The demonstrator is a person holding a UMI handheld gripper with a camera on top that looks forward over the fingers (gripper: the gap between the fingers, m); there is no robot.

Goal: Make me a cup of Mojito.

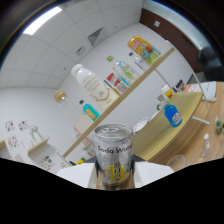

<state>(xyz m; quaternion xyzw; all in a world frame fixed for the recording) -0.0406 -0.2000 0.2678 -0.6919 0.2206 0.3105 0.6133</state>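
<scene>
The jaws were clenched on a silver soda water can (pixel 114 156), held tilted up between the two white fingers (pixel 75 176), its lid toward the ceiling. Beyond the can ran a long wooden shelf (pixel 125 97) carrying a white bottle (pixel 90 82), a clear bottle (pixel 62 102), a small teal bottle (pixel 90 110) and further labelled bottles. To the side lay the wooden worktop (pixel 187 112) with a blue bottle (pixel 172 114) standing on it. A clear glass (pixel 177 162) stood near the can.

Silver soda-water can (pixel 113 156) — upright; yellow label low down.
</scene>
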